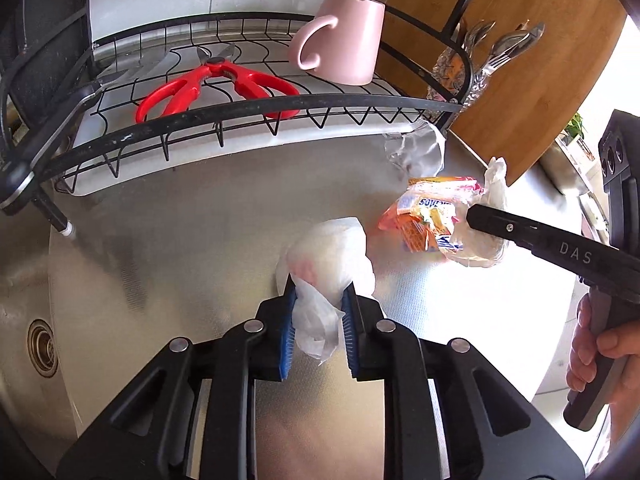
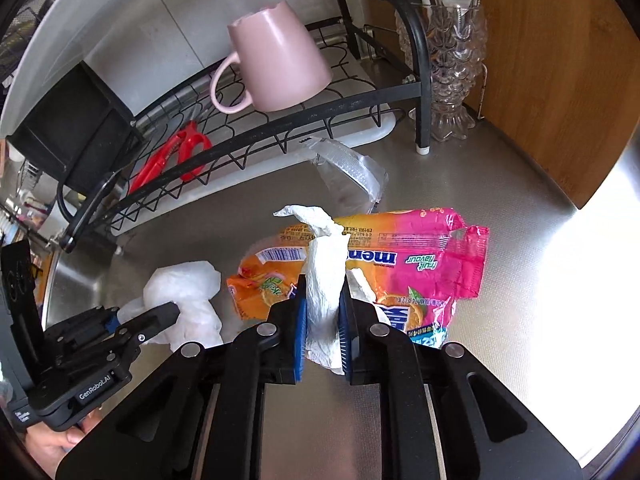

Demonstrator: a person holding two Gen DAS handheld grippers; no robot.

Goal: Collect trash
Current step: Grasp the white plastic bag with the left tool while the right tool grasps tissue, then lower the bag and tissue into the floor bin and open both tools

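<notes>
On counter point(image 2: 520, 200): left gripper point(image 1: 319, 320) clamps plastic bag point(image 1: 328, 256), right gripper point(image 2: 322, 320) clamps tissue point(image 2: 324, 280). Lift both straight up, clear of candy wrapper point(image 2: 420, 248).

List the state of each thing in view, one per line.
left hand-held gripper: shut on white plastic bag
right hand-held gripper: shut on crumpled tissue
candy wrapper: lying flat, torn open
clear wrapper: crumpled, on counter
pink mug: upside down on rack
red scissors: closed, on rack

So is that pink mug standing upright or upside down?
Upside down: the pink mug rests rim-down on the dish rack, base up.
</notes>
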